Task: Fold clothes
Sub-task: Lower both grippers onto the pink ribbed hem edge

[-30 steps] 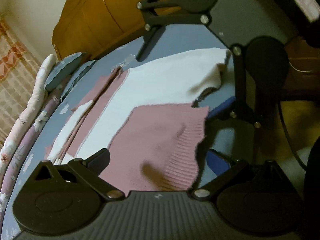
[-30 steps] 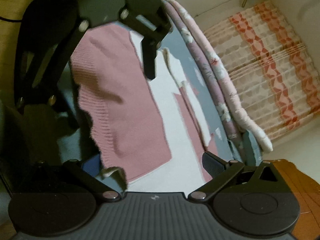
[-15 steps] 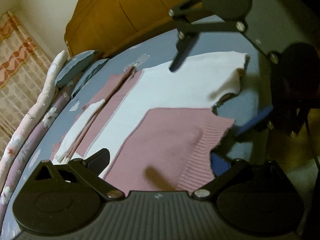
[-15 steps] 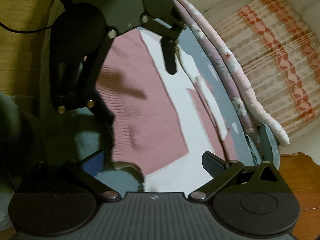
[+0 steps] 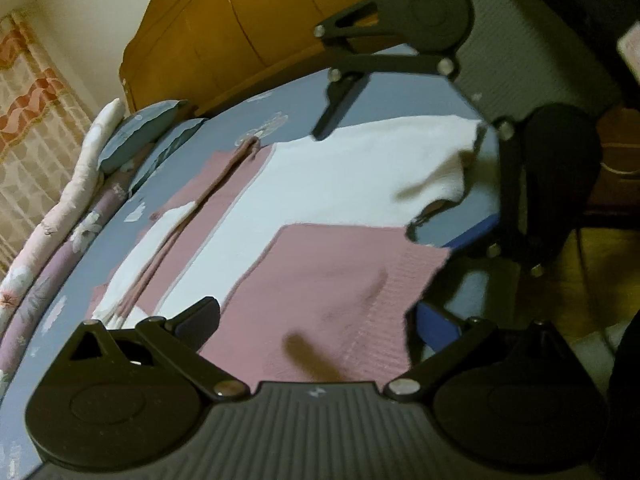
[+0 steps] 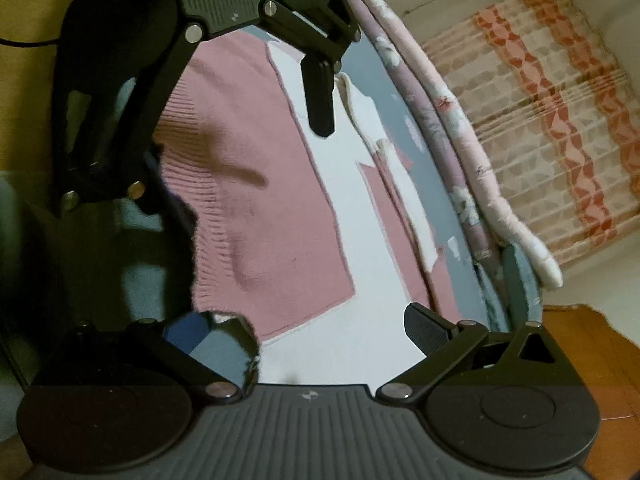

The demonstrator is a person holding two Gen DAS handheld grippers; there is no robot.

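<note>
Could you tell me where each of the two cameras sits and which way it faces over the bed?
Left wrist: sits behind the open left gripper, looking across the bed towards the wooden headboard; the open right gripper shows opposite.
Right wrist: sits behind the right gripper, looking the opposite way along the bed; the left gripper shows opposite, the curtain to the right.
Shared: the pink and white sweater lying flat, the rolled floral quilt, and both grippers.

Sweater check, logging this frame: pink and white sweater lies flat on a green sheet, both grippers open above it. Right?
Not quite: the sheet is blue-grey, as the left wrist view shows. The sweater does lie flat on it, with the left gripper and right gripper open above it.
</note>
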